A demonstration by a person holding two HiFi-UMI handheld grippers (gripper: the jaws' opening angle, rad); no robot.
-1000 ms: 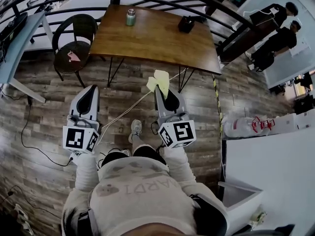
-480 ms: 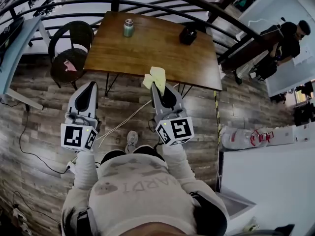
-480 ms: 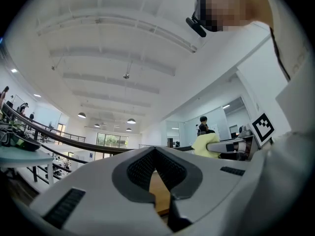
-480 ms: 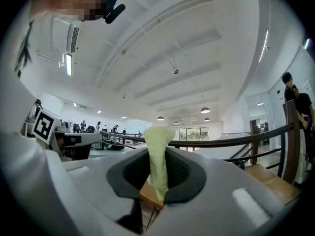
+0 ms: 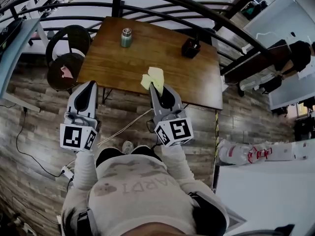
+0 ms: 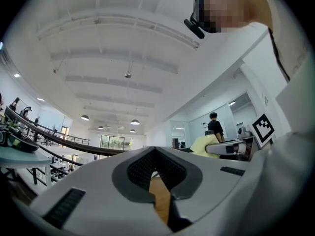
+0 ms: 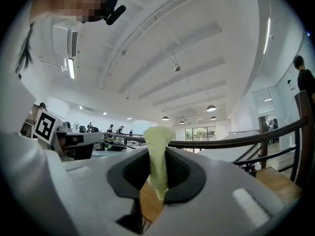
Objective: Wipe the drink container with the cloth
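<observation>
Yellow soft cloth (image 5: 153, 77) is clamped in the right gripper (image 5: 155, 86), its lower end hidden. Left gripper (image 5: 91, 84) jaws meet on nothing.

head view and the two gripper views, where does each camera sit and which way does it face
head view: on the person's head, looking steeply down at wooden table, drink container, the person's arms, left tool and right tool.
left gripper view: on the left tool, tilted up toward the ceiling; its shut, empty jaws fill the bottom.
right gripper view: on the right tool, also tilted up; jaws shut on the cloth.
shared: the cloth shows in all three.
</observation>
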